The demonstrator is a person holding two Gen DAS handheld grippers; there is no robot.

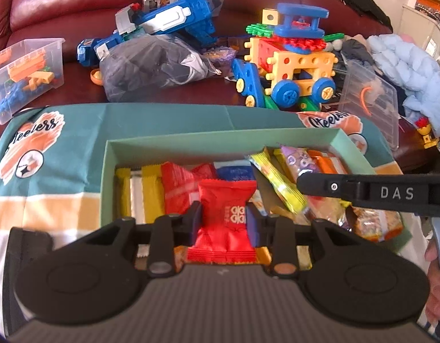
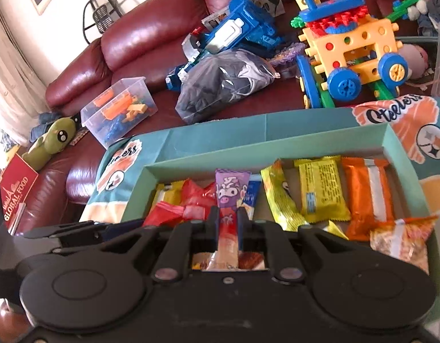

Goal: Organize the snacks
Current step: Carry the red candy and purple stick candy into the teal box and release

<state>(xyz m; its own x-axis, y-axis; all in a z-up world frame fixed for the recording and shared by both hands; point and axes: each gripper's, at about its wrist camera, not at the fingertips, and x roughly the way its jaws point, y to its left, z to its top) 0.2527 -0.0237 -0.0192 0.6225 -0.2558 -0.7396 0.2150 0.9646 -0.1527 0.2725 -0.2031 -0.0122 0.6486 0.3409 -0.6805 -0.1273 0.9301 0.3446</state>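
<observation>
Red snack (image 1: 225,214) clamped in left claw (image 1: 225,217); purple stick (image 2: 229,200) pinched in right claw (image 2: 228,220), over box (image 2: 277,145)

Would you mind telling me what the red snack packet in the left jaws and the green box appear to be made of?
The red snack packet looks like glossy plastic film: shiny, creased, with crimped serrated ends. The green box looks like matte cardboard or paperboard: flat, thin walls with sharp folded corners and no shine, though that is only its look.

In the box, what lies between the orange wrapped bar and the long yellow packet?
In the right wrist view, a flat yellow rectangular snack packet lies between the orange foil-wrapped bar and the long yellow crinkled packet, inside the green cardboard box.
</observation>
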